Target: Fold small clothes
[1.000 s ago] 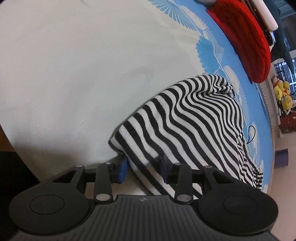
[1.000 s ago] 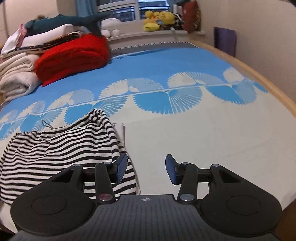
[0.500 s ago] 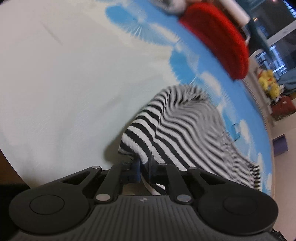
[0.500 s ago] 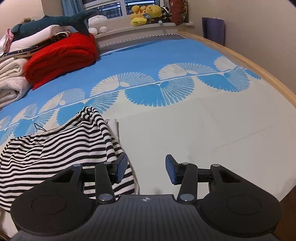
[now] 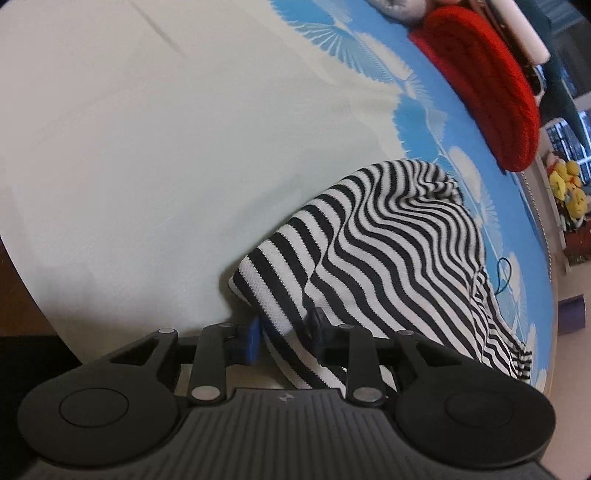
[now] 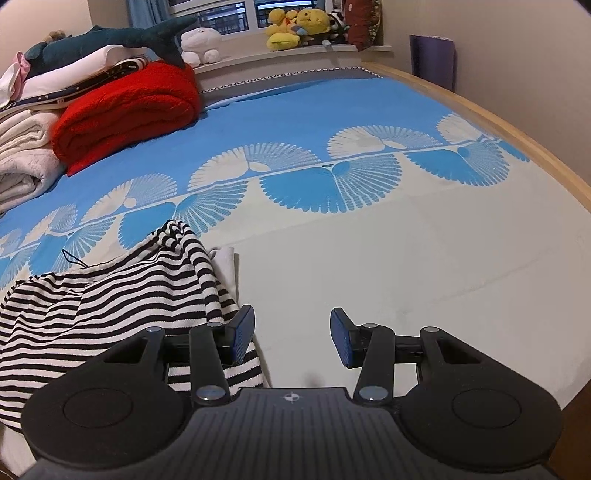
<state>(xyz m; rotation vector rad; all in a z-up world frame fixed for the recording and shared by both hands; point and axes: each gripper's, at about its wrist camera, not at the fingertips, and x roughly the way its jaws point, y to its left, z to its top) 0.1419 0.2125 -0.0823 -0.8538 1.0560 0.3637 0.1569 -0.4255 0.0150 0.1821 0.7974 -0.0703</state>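
Note:
A black-and-white striped knit garment [image 5: 388, 251] lies rumpled on the bed. My left gripper [image 5: 284, 334] has a fold of its ribbed edge between the fingers, which stand partly apart around the cloth, lifted a little off the sheet. In the right wrist view the same garment [image 6: 122, 291] lies at the left. My right gripper [image 6: 291, 336] is open and empty just right of the garment's corner, its left finger [image 6: 242, 330] over the striped edge.
A red folded blanket [image 6: 129, 110] and white folded linens [image 6: 22, 158] are stacked at the bed's far left. Plush toys [image 6: 295, 26] sit on the window sill. The wooden bed edge [image 6: 517, 136] runs along the right. A white cloth piece [image 6: 227, 264] lies beside the garment.
My left gripper closed on the garment's edge and lifted it, then its fingers parted somewhat. My right gripper stayed open and drifted slightly closer to the bed.

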